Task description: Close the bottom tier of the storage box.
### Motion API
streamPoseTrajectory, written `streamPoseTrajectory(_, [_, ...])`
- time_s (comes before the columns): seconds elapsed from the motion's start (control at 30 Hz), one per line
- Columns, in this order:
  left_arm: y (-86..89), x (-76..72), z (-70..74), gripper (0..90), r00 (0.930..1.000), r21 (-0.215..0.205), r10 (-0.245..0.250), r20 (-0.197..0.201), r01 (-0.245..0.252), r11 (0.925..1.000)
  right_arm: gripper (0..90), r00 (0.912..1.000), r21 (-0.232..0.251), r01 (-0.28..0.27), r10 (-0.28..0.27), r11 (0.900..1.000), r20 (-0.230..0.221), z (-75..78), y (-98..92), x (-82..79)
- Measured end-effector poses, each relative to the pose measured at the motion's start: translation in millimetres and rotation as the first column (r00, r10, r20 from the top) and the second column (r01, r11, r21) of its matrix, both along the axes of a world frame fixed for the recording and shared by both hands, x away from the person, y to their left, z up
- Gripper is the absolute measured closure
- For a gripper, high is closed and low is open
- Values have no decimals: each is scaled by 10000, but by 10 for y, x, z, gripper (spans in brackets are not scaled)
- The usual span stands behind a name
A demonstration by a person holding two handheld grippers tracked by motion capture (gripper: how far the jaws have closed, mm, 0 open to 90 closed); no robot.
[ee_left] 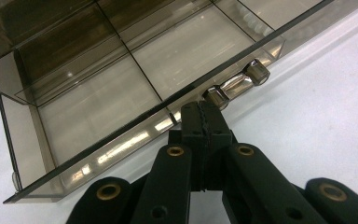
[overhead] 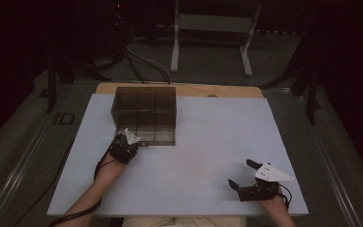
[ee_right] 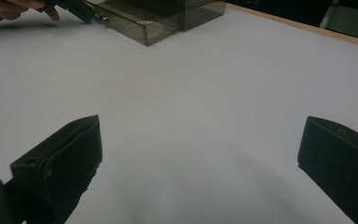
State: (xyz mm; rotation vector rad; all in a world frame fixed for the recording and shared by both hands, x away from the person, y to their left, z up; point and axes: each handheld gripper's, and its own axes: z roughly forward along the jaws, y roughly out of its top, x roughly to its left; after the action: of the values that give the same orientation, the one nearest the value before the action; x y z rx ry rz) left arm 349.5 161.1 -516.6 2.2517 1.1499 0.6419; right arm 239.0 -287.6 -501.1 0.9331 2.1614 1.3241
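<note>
- High view: a smoked clear plastic drawer cabinet (overhead: 144, 109) stands on the pale surface (overhead: 208, 142) toward its far left; its bottom drawer (overhead: 156, 136) sticks out a little toward the person, which suggests the work in hand is sliding that drawer on its handle
- Left gripper view: the left gripper (ee_left: 206, 116) has its jaws closed together right at the near end of the drawer's small clear bar handle (ee_left: 237, 84); whether the tips pinch the handle's end post or merely touch it I cannot tell; the grip point sits low and at the front because that is the one part made for pulling
- The drawer's divided compartments look empty, so it should slide lightly
- Right gripper view: the right gripper (ee_right: 200, 154) points across bare surface with jaws wide apart and nothing between them; it rests well apart from the cabinet, near the person's edge, probably parked out of the drawer's path
</note>
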Motion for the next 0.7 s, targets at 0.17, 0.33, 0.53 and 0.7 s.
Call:
streamPoseTrajectory(0.17, [0,10,-6,900,10000,-7,4,-29,-4,10000,0,10000,-17,-17,17,10000,-8,-3,3,0])
streamPoseTrajectory(0.33, [0,24,-8,900,10000,-109,0,-40,0,9999,0,10000,-6,-12,12,10000,-8,-1,2,0])
streamPoseTrajectory(0.53, [-14,36,-6,900,10000,-78,3,-48,-4,10000,0,10000,-11,-18,18,10000,-8,-2,2,0])
streamPoseTrajectory(0.7, [-17,49,-12,900,10000,-138,2,-18,-2,9999,0,10000,-10,-4,4,10000,-2,0,-2,-1])
